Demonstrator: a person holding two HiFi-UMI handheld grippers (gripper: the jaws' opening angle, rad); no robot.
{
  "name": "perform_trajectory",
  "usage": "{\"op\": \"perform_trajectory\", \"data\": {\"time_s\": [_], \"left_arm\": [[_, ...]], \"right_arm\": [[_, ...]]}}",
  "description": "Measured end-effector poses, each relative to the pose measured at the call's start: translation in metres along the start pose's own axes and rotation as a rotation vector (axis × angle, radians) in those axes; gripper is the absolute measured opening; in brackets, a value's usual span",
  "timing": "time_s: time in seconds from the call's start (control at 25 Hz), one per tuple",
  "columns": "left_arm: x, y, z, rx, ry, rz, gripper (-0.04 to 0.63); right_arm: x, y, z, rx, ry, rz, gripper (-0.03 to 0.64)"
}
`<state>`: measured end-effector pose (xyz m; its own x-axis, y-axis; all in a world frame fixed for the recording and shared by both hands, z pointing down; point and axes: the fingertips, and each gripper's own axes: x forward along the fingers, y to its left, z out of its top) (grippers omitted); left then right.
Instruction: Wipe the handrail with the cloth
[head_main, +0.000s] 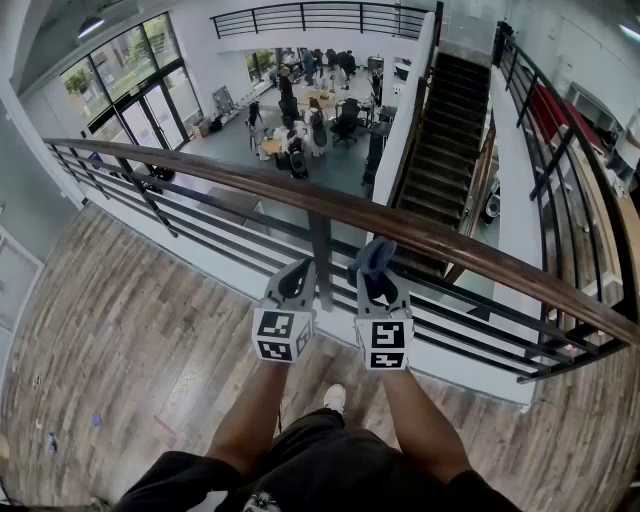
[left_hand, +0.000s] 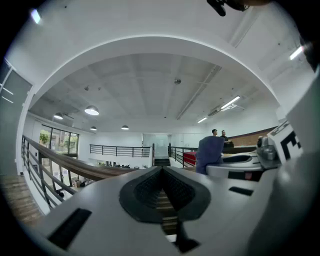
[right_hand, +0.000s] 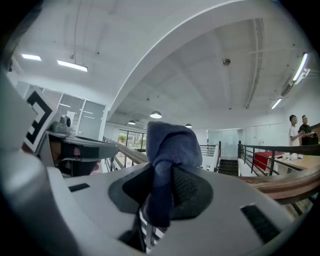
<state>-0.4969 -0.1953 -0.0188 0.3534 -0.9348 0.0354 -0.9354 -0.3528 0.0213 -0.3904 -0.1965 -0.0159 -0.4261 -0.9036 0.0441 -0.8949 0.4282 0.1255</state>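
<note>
The left claw is held shut w/ nothing in it, just below the handrail, probably parked there because only one tool is needed for wiping. To the right, the blue cloth is pinched tight in the right claw. Its bunched end is raised to the rail's near edge, apparently so it can be dragged along the wood; contact can't be confirmed.

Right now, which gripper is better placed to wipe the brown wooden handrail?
Right: the right gripper grips the dark blue cloth beside the wooden handrail; the left gripper is shut, empty.
</note>
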Motion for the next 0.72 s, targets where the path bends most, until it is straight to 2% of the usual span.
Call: {"op": "perform_trajectory", "data": {"time_s": [0.24,0.48,0.72], "left_arm": [[0.075,0.059,0.019,-0.006,0.046,-0.001,-0.002],[0.132,0.105,0.025,0.006,0.071,-0.007,-0.002],[0.158,0.119,0.024,0.000,0.118,-0.006,-0.002]], "right_arm": [[0.106,-0.013,0.009,0.026,0.071,-0.001,0.097],[0.192,-0.025,0.023,-0.004,0.143,-0.021,0.097],[0.237,-0.037,0.024,-0.053,0.248,-0.054,0.097]]}}
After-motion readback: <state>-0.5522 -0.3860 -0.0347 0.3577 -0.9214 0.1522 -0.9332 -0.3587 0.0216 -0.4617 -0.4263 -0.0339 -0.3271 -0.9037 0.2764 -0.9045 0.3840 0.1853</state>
